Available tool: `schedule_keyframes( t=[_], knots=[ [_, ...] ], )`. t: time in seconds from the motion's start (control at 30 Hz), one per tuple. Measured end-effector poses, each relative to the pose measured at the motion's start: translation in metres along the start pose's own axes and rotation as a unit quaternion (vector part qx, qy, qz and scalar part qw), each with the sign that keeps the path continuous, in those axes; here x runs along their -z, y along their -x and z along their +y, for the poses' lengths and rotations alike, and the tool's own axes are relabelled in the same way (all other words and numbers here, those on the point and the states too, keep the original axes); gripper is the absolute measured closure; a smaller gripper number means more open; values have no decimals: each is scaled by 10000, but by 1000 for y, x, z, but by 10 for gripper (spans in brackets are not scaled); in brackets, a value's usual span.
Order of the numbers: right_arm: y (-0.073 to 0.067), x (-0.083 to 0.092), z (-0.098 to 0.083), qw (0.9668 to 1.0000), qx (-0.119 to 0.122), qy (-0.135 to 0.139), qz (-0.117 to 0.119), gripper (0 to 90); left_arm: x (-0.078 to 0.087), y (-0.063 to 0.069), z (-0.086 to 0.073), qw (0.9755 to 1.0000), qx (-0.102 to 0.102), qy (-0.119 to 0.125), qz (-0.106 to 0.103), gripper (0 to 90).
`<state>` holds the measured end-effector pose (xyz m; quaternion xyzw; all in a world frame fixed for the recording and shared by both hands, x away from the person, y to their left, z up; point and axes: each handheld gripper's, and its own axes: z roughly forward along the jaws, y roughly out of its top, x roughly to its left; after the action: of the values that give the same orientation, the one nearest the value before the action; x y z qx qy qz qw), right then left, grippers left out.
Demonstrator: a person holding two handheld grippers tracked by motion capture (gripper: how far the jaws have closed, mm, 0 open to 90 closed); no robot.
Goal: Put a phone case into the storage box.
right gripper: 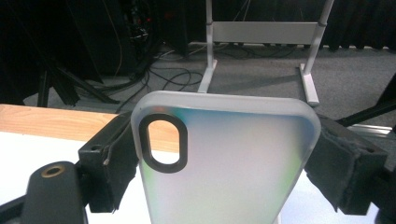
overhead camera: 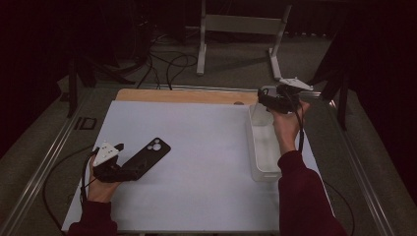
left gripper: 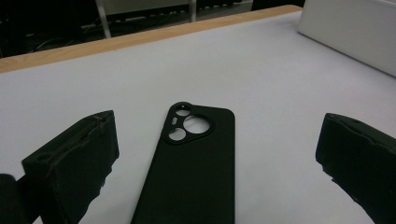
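right gripper (right gripper: 224,163): I have its jaws pinching a translucent white phone case (right gripper: 224,158) by the two long edges, one pad on each side, held up at the far right of the table above the white bin (overhead camera: 263,147)
left gripper (left gripper: 219,163): jaws spread wide, low over the white sheet (overhead camera: 196,147) at the near left, straddling the near end of a black phone case (left gripper: 191,163) without pressing on it
black case, place: lying flat on the sheet, back up, near left of the scene
black case, heading: in the high view its long axis runs on a slant, camera cut-out end toward the far right, plain end under my left gripper
white case, heading: in the right gripper view the long axis runs away from me, camera-hole end farthest out and the back face up
handling, black case: I judge it light, thin and rubbery, so it should flex if squeezed hard; matte surface, likely not slippery
where to grip: I would close across the short width on the side rims, near the plain end
handling, white case: light and springy too; the walls may bow inward, so I would keep the pinch gentle
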<state>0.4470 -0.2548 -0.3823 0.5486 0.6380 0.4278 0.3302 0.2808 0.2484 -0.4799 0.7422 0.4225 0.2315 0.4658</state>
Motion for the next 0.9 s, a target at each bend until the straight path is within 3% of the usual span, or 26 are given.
schedule_keyframes(
  t=[0.9],
  knots=[
    [0, -25, -11, 9991, -33, -370, -192, 166, 1, 0, 0, 10000, 44, 60, -19, 0]
  ],
)
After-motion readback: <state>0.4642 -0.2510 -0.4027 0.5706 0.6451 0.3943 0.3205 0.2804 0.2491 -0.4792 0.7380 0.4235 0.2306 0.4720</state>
